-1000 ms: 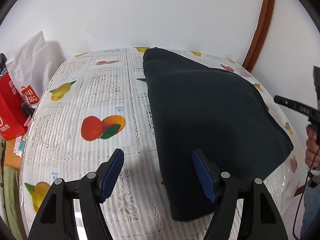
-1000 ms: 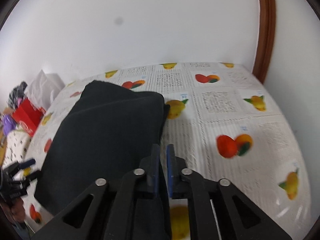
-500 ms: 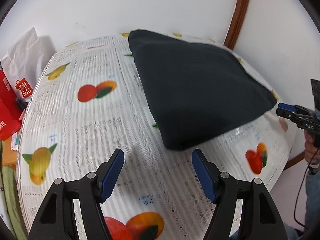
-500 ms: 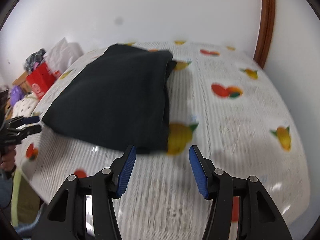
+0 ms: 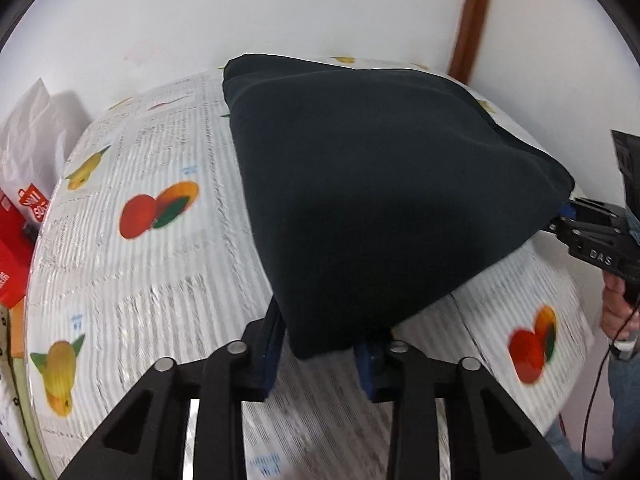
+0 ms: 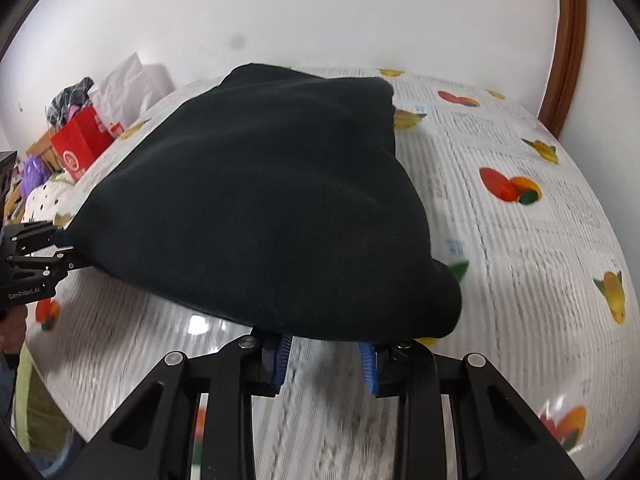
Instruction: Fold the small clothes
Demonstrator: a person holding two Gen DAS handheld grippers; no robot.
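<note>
A folded black garment lies on the fruit-print tablecloth; it also shows in the right wrist view. My left gripper is open, its blue pads either side of the garment's near corner, which overlaps the fingertips. My right gripper is open at the garment's opposite near edge, its blue pads under the cloth's overhang. Each gripper appears in the other's view: the right one at the garment's right corner, the left one at its left corner.
A red shopping bag and a white bag stand beside the table's left side. A white wall and brown door frame lie behind. The table edge curves close on both sides. A polka-dot cloth lies left.
Both grippers pulled back from the garment, then moved in again to its near corners. The right gripper went from shut to open. The jaws now stand narrower around the cloth edge.
</note>
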